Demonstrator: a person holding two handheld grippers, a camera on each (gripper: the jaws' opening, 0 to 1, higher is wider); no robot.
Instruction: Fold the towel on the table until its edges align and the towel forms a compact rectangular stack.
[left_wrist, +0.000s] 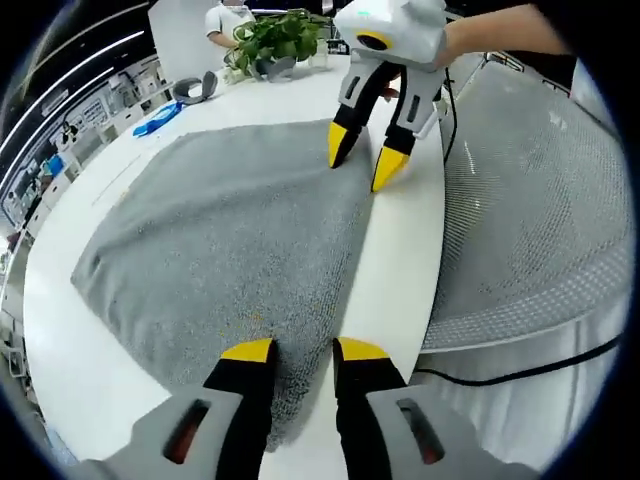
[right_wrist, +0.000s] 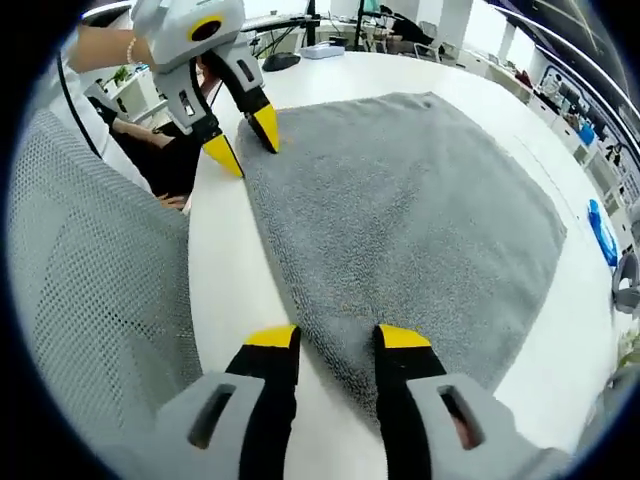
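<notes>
A grey towel (left_wrist: 230, 240) lies spread flat on the white table (left_wrist: 400, 260). In the left gripper view my left gripper (left_wrist: 305, 350) is open, its yellow-tipped jaws straddling the towel's near corner by the table edge. My right gripper (left_wrist: 365, 155) is open over the far corner of that same edge, held by a hand. In the right gripper view the towel (right_wrist: 410, 210) runs away from my right gripper (right_wrist: 338, 338), whose jaws stand either side of the towel's edge. The left gripper (right_wrist: 243, 142) is open at the other corner.
A grey mesh chair (left_wrist: 520, 200) (right_wrist: 90, 280) stands close against the table edge beside both grippers. A potted plant (left_wrist: 280, 40) and a blue item (left_wrist: 158, 118) sit at the table's far side. A black cable (left_wrist: 520, 370) hangs below the edge.
</notes>
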